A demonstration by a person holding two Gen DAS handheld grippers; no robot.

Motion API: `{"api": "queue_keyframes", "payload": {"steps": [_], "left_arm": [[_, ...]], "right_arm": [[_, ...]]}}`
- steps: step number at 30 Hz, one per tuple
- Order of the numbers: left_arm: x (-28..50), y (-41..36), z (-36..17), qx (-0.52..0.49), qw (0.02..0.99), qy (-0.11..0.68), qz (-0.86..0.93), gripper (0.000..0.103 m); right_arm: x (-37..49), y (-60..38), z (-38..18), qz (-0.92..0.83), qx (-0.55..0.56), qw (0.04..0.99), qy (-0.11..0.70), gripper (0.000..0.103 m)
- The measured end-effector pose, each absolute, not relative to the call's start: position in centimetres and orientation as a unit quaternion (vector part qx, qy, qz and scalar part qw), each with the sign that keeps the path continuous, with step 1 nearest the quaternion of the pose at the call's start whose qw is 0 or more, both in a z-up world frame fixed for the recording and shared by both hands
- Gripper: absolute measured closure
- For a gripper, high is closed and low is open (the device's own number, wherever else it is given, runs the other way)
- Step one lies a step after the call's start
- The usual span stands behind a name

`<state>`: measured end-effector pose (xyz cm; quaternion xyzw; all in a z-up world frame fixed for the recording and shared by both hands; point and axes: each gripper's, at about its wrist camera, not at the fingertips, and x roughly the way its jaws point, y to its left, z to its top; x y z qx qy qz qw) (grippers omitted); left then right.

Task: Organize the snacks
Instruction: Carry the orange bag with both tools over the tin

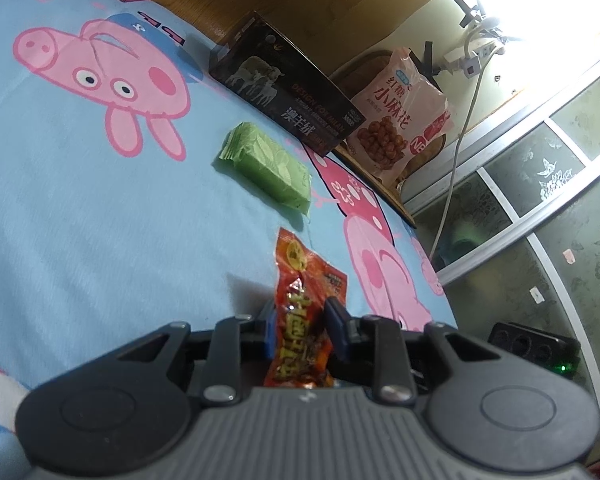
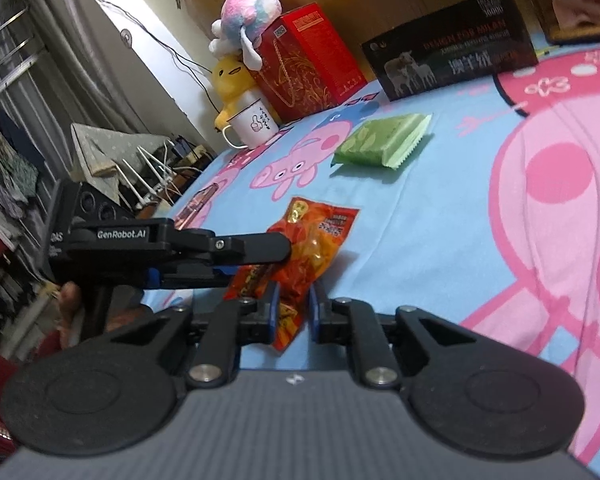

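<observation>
A red-orange snack packet (image 1: 304, 304) lies on the blue pig-print bedsheet (image 1: 80, 216). My left gripper (image 1: 300, 328) is shut on its near end. In the right wrist view the same packet (image 2: 312, 248) sits between both grippers: the left gripper (image 2: 260, 260) reaches in from the left, and my right gripper (image 2: 294, 312) has its blue pads close on the packet's lower corner. A green snack pack (image 1: 268, 168) lies further off, also seen in the right wrist view (image 2: 384, 142). A pink bag of twisted snacks (image 1: 400, 116) leans beyond the bed edge.
A black box (image 1: 288, 92) stands at the back of the bed, also in the right wrist view (image 2: 452, 56). A red box (image 2: 308, 60), plush toys (image 2: 244, 24) and a white mug (image 2: 252, 124) stand at the back left. A glass cabinet (image 1: 540, 184) lies right.
</observation>
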<state>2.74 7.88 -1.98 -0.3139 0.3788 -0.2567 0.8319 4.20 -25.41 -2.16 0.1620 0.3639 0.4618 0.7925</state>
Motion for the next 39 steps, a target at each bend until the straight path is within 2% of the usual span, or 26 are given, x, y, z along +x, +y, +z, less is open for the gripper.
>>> {"api": "queue_keyframes", "payload": {"steps": [16, 21, 27, 33, 36, 39], "left_arm": [[6.1, 6.1, 1.3, -0.265, 0.845, 0.373, -0.277, 0.078], [8.9, 5.3, 4.0, -0.244, 0.852, 0.362, -0.29, 0.078], [14.6, 3.7, 9.9, -0.211, 0.874, 0.326, -0.292, 0.078], [20.1, 2.0, 17.7, -0.165, 0.911, 0.244, -0.288, 0.077], [23.2, 1.5, 18.3, -0.167, 0.915, 0.238, -0.278, 0.077], [26.3, 1.5, 15.8, -0.182, 0.91, 0.26, -0.266, 0.077]], "right_arm": [[6.2, -25.6, -0.6, 0.432, 0.161, 0.818, 0.343, 0.087], [8.1, -25.9, 1.3, 0.427, 0.156, 0.83, 0.324, 0.087], [13.3, -25.9, 5.2, 0.426, 0.139, 0.845, 0.292, 0.088], [20.6, -25.2, 13.1, 0.433, 0.091, 0.863, 0.243, 0.087], [24.0, -24.2, 15.5, 0.423, 0.052, 0.875, 0.229, 0.087], [27.0, -23.3, 14.3, 0.408, 0.045, 0.879, 0.242, 0.087]]}}
